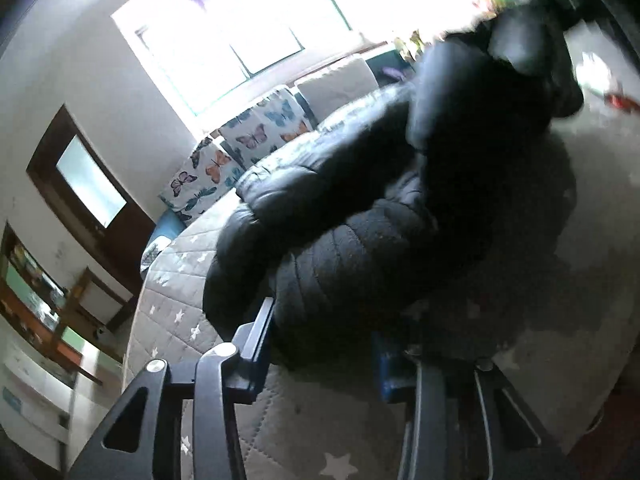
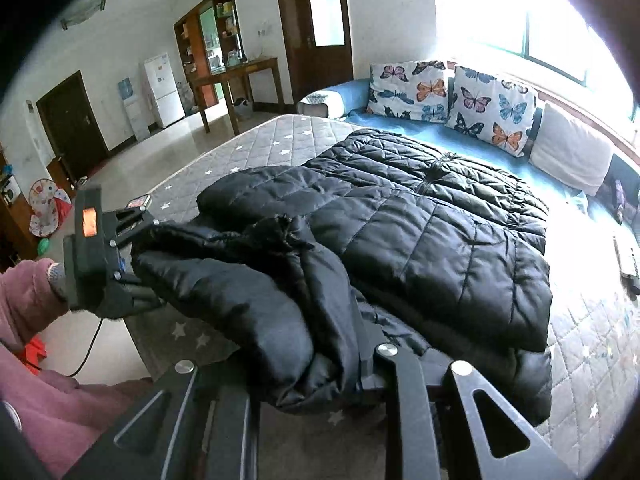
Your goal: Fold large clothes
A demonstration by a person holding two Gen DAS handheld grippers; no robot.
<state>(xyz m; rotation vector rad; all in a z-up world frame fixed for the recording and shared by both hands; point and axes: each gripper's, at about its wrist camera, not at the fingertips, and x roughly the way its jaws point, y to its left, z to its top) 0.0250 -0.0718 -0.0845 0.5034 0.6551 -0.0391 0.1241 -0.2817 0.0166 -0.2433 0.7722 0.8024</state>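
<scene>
A big black quilted puffer jacket [image 2: 432, 216] lies spread on a grey star-patterned mattress [image 2: 280, 140]. Its near part is bunched up and lifted towards me. My right gripper [image 2: 316, 364] is shut on a thick fold of the jacket at the near edge. My left gripper [image 2: 132, 264] shows at the left of the right wrist view, shut on the jacket's bunched left end. In the left wrist view the jacket [image 1: 360, 240] fills the middle, and the left gripper [image 1: 324, 344] has the padded fabric between its fingers.
Butterfly cushions [image 2: 452, 96] and a white cushion [image 2: 572, 152] line a blue sofa under a bright window behind the mattress. A wooden table [image 2: 236, 76], a fridge [image 2: 164, 88] and dark doors stand at the far left. My pink sleeve [image 2: 36, 344] is at the lower left.
</scene>
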